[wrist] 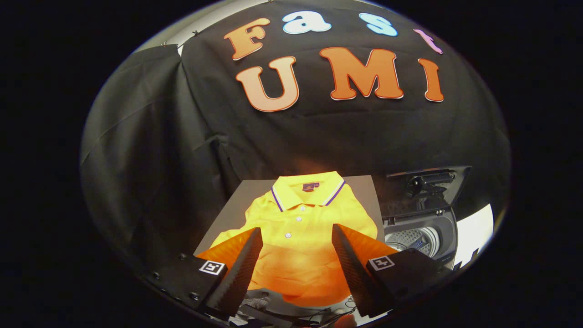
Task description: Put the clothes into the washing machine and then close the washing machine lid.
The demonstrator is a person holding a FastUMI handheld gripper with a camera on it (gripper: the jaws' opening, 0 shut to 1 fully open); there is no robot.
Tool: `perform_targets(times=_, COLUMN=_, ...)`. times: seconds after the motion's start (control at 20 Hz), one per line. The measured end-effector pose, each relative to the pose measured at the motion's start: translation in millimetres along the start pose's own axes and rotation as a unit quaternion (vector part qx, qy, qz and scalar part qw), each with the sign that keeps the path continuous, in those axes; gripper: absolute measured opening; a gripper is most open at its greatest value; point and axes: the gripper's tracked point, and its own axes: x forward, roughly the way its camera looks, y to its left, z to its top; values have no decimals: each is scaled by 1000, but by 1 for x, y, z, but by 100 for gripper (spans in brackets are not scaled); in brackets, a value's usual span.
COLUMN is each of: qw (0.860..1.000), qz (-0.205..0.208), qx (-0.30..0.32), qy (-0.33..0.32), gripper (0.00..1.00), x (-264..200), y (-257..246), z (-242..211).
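Claw: the claw (297, 234) is spread wide, its two dark ribbed fingers (239, 269) standing well apart with orange light on their outer faces. Nothing is pinched between them and neither pad appears to press on anything; they seem to hang above the cloth, though how high I cannot tell.

Between the fingers: the lower front of the yellow polo shirt (300, 228), its button placket running up the gap toward the collar.

Shirt position: it lies spread, front up, on the grey worktop (237, 200), collar at the far end by the booth wall, hem nearest the claw and spilling over the near edge.

How it will handle: by my judgement light, soft and limp. It will not hold a shape, will sag and trail from any single pinch, and is not fragile. The knit should give the ribbed pads decent bite.

Where to take hold: probably a bunched fold of the body cloth near the middle, below the buttons, so that both fingers close on a thick gather, not a single layer. The stiffer collar is another option but leaves more cloth dangling.

Washing machine: the washing machine (421, 237) stands just to the right of the worktop, drum visible.

Lid: the washing machine lid (426, 189) is raised, tilted back, leaving the opening free.

Task stage: nothing loaded yet; the grasp seems the step in hand.
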Motion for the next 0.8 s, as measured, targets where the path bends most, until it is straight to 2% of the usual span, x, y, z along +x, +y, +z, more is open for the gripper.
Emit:
perform_targets(times=0.45, qw=993, qz=-110, qx=5, qy=49, gripper=99, x=58, y=13, z=-29)
perform_targets(times=0.65, qw=986, qz=-139, qx=5, qy=95, gripper=99, x=78, y=13, z=-52)
perform_targets(times=0.8, qw=982, qz=-158, qx=-12, qy=103, gripper=99, x=85, y=14, z=-57)
